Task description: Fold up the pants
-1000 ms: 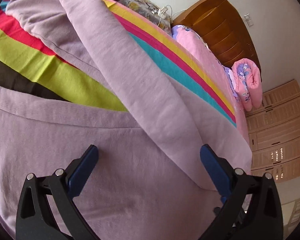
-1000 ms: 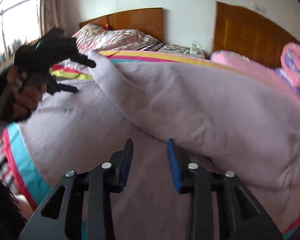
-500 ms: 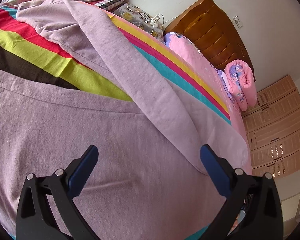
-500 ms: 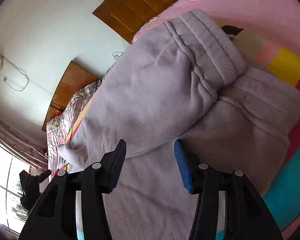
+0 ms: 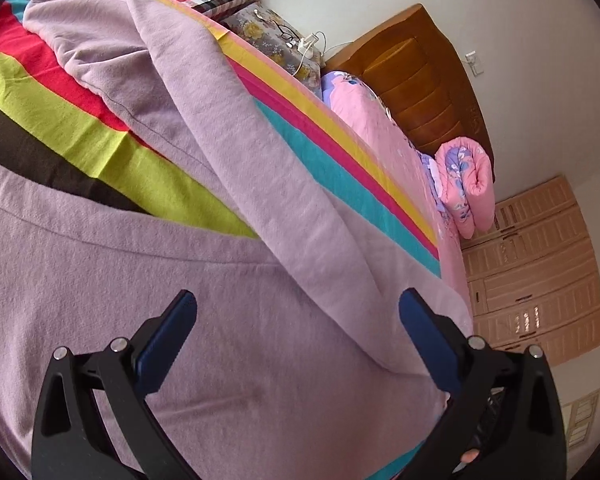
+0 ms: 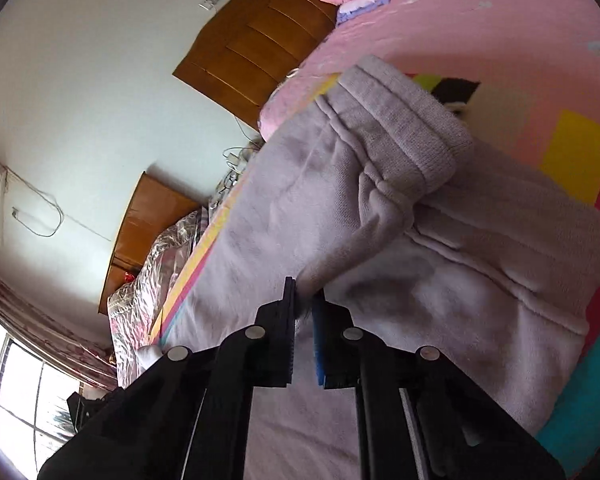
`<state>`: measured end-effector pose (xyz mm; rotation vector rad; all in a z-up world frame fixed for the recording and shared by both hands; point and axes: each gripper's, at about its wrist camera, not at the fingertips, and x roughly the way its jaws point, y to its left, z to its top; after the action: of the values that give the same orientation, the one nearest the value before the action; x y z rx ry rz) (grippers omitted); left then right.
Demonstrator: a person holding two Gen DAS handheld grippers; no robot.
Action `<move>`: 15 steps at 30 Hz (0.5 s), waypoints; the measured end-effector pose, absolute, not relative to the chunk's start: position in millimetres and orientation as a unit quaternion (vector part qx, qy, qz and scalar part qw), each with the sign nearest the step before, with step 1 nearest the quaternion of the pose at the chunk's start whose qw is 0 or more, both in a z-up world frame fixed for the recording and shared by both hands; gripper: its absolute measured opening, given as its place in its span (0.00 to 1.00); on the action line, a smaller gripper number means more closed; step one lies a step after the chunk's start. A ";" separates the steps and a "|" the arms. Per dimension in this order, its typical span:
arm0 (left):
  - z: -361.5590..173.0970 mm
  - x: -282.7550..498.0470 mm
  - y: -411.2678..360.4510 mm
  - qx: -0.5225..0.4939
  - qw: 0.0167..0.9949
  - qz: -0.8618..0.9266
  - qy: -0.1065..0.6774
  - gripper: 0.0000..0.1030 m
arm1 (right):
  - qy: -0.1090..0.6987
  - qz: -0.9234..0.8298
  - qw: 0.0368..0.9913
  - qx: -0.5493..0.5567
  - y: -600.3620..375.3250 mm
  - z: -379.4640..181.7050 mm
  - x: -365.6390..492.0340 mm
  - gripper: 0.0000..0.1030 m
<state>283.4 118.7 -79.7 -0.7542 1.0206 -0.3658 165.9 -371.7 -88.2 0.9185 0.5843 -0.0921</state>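
Lilac pants (image 5: pixel 220 320) lie spread on a striped blanket (image 5: pixel 60 120) on a bed, with one leg (image 5: pixel 204 92) folded diagonally across the other. My left gripper (image 5: pixel 298 294) hovers open just above the lower fabric, and the folded leg's edge runs between its blue pads. In the right wrist view the pants (image 6: pixel 320 184) show a ribbed band (image 6: pixel 404 120) doubled over. My right gripper (image 6: pixel 305 288) is closing, its jaws nearly together, and a folded edge of the lilac fabric is pinched between the pads.
A rolled pink quilt (image 5: pixel 466 184) lies on a pink sheet beside the blanket. Wooden headboards (image 5: pixel 416 80) stand against the white wall, and a pale wardrobe (image 5: pixel 536 264) is beyond. A floral pillow (image 5: pixel 276 40) carries glasses and a cable. A window (image 6: pixel 12 392) is at the far side.
My right gripper rolled strongly, moved to the fold near the ribbed band, and its jaws narrowed from open onto the fabric edge. The left gripper stayed open and shifted slightly.
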 end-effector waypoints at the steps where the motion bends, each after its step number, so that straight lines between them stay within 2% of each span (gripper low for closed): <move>1: -80.0 290.6 120.7 -0.362 0.784 -0.170 0.474 0.97 | 0.274 -0.040 0.858 0.433 -371.8 -83.2 164.2 0.09; 3: -80.3 305.8 123.4 -0.374 0.779 -0.163 0.477 0.88 | 0.270 -0.033 0.861 0.430 -376.8 -77.0 165.4 0.09; 7: -81.7 334.2 133.6 -0.390 0.775 -0.139 0.478 0.79 | 0.268 -0.023 0.859 0.436 -378.1 -77.9 163.1 0.09; 9: -86.0 344.5 138.7 -0.393 0.773 -0.134 0.479 0.69 | 0.268 -0.020 0.855 0.443 -382.8 -80.6 163.0 0.09; 11: -92.0 352.9 140.9 -0.392 0.771 -0.129 0.486 0.63 | 0.269 -0.018 0.853 0.446 -383.3 -86.7 153.0 0.09; 15: -105.0 362.4 141.9 -0.383 0.773 -0.103 0.495 0.63 | 0.270 -0.015 0.851 0.450 -386.5 -91.8 148.5 0.09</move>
<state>362.4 141.9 -105.0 -0.8296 1.0723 -0.2229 148.5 -386.5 -91.8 0.9482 0.5694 -0.0314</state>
